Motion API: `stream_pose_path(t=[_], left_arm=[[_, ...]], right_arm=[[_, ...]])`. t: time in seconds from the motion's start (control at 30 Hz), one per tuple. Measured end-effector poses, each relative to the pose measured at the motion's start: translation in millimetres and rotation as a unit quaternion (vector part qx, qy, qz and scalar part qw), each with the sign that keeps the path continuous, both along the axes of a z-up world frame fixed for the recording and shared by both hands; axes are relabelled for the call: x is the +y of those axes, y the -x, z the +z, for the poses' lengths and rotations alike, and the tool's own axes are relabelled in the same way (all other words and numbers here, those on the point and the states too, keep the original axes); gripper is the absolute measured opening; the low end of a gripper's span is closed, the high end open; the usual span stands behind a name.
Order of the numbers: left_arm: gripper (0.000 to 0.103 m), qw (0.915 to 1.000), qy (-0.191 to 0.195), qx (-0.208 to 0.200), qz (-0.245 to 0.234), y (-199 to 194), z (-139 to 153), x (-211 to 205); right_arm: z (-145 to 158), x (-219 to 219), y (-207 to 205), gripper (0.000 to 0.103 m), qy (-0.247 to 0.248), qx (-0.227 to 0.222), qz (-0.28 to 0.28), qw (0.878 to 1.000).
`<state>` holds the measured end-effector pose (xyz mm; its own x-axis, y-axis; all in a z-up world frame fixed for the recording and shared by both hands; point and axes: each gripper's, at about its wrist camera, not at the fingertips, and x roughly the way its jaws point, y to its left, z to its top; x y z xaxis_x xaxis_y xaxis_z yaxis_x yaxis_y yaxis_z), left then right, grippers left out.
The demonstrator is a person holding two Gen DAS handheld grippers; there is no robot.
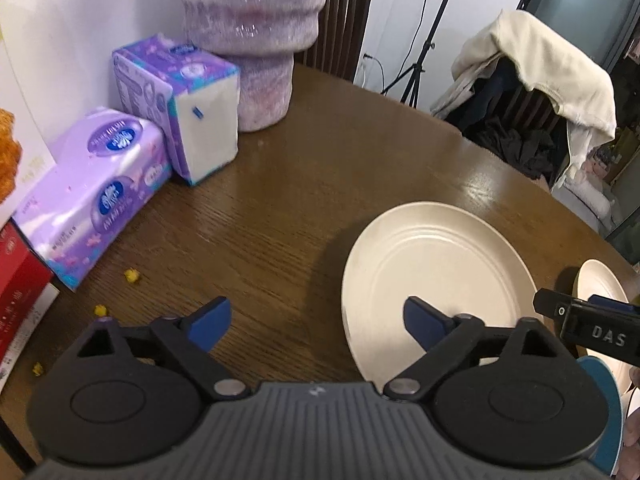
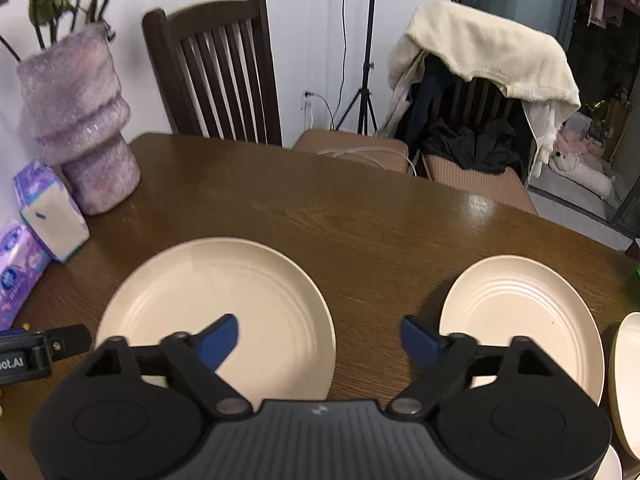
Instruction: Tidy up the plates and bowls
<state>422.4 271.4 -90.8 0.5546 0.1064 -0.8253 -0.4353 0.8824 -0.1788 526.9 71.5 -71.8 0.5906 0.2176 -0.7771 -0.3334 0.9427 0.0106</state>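
A large cream plate (image 2: 224,300) lies flat on the brown wooden table (image 2: 360,220); in the left wrist view the same plate (image 1: 440,264) lies to the right. A smaller cream plate (image 2: 524,316) lies to its right, and its edge shows as the small plate (image 1: 600,284). My left gripper (image 1: 318,326) is open above the large plate's left rim, one blue pad over the plate, nothing between the pads. My right gripper (image 2: 320,340) is open over the gap between the two plates, holding nothing. Another cream dish edge (image 2: 628,380) shows at far right.
A fuzzy purple vase (image 2: 80,128) and purple tissue packs (image 1: 108,192) stand at the table's left side, with a red box (image 1: 20,280) nearer. Yellow crumbs (image 1: 132,276) dot the table. Behind are a dark wooden chair (image 2: 224,68), a clothes-draped chair (image 2: 488,92) and a tripod (image 2: 366,80).
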Motion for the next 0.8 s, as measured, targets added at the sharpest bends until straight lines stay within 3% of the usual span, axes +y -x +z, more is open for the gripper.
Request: stream_pose_path(t=[0.17,0.37,0.63,0.8], left_arm=[[0.073,0.9995,0.015,0.026,-0.007,-8,-15,-1],[0.055,0.9988,0.021,0.042,-0.013,-13,-27,-3],[0.023,0.9979,0.047,0.037,-0.024,-16,-32,-3],[0.021,0.9977,0.051,0.036,-0.026,-17,-34,-4]], right_arm=[[-16,2,-10,0.051,0.013,0.027,-0.010,1.000],[-31,2,-19,0.027,0.016,0.052,-0.012,0.998],[-41,-2,-25,0.016,-0.006,0.078,-0.014,0.997],[-42,0,-26,0.012,-0.006,0.081,-0.017,0.997]])
